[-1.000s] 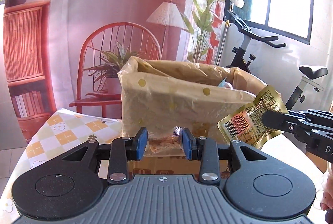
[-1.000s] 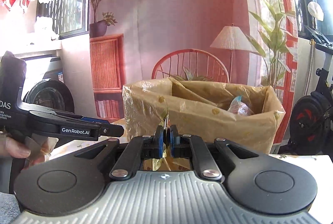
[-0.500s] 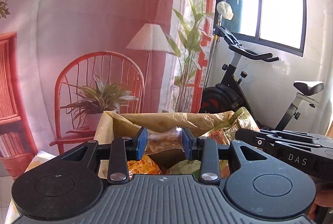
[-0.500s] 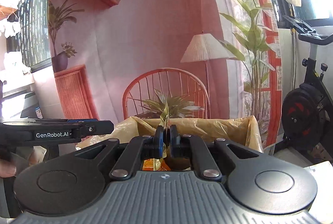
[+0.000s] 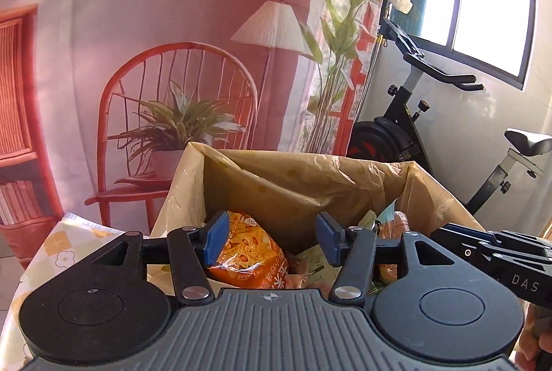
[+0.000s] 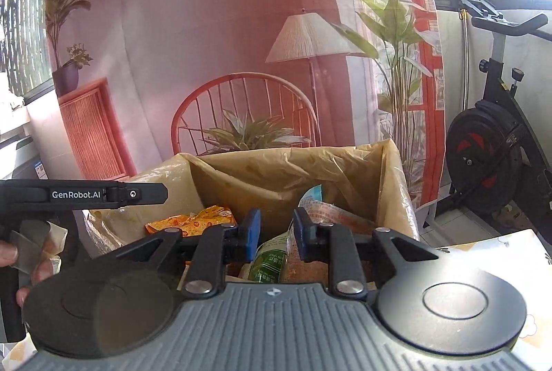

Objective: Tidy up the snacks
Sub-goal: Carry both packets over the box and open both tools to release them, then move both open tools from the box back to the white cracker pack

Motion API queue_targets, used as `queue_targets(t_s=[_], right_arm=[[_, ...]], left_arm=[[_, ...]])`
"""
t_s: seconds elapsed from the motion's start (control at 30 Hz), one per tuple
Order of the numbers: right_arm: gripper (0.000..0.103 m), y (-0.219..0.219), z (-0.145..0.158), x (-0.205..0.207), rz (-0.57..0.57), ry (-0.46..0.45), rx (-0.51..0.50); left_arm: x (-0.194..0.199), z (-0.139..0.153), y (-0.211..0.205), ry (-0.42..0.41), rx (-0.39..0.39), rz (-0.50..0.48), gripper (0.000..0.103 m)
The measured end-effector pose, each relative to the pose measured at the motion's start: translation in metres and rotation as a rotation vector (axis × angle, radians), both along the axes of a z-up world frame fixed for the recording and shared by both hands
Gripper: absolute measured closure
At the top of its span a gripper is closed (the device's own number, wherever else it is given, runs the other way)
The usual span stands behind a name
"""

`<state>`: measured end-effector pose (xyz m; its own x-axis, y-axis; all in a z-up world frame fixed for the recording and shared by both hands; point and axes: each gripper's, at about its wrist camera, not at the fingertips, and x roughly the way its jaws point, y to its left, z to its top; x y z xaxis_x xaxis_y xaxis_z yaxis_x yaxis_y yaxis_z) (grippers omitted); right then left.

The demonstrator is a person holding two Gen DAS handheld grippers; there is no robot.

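A box lined with a tan dotted plastic bag [image 5: 310, 181] stands on the table and holds several snack packets. My left gripper [image 5: 272, 238] is open and empty above it, over an orange snack packet [image 5: 248, 253]. My right gripper [image 6: 275, 234] is open and empty above the same box [image 6: 283, 171], over a green packet [image 6: 270, 262] and a clear packet of reddish snacks [image 6: 331, 216]. The orange packet [image 6: 193, 221] lies at the box's left. Each gripper shows at the edge of the other's view.
The table has a yellow checked cloth [image 5: 62, 253]. A printed backdrop with a red chair [image 5: 179, 116] hangs behind the box. An exercise bike [image 5: 431, 116] stands to the right, by the window.
Both grippers rose over the box and opened. The left let go of its clear snack packet and the right let go of its gold packet; both dropped into the box.
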<state>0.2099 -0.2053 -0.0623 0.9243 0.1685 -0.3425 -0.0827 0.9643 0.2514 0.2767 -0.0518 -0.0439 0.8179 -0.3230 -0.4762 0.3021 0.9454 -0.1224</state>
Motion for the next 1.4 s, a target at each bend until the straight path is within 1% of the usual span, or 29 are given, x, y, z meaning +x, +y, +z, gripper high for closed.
queue_targets(t_s=[0.27,0.4,0.67,0.8,1.0,1.1,1.27,1.4], right_arm=[[0.078,0.017,0.005,-0.02,0.032,-0.004,-0.031],[0.078,0.027,0.008,-0.029,0.05,-0.007,-0.044],[0.078,0.044,0.007,-0.048,0.086,-0.014,-0.061],[0.078,0.048,0.002,-0.056,0.099,-0.012,-0.055],[0.076,0.054,-0.01,-0.07,0.124,0.0,-0.038],[0.076,0.059,-0.021,-0.075,0.144,0.026,-0.03],[0.076,0.068,-0.045,-0.074,0.193,0.104,-0.041],[0.066,0.075,-0.066,-0.073,0.24,0.162,-0.078]], left_arm=[[-0.038,0.018,0.027,-0.03,0.034,0.011,0.045],[-0.055,0.023,0.039,-0.029,0.049,0.013,0.045],[-0.089,0.014,0.06,0.001,0.058,0.006,0.045],[-0.103,0.003,0.068,0.022,0.07,0.002,0.045],[-0.124,-0.022,0.077,0.086,0.077,0.018,0.046],[-0.129,-0.038,0.079,0.13,0.07,0.03,0.046],[-0.134,-0.067,0.078,0.209,0.041,0.051,0.046],[-0.135,-0.088,0.076,0.266,0.016,0.071,0.047]])
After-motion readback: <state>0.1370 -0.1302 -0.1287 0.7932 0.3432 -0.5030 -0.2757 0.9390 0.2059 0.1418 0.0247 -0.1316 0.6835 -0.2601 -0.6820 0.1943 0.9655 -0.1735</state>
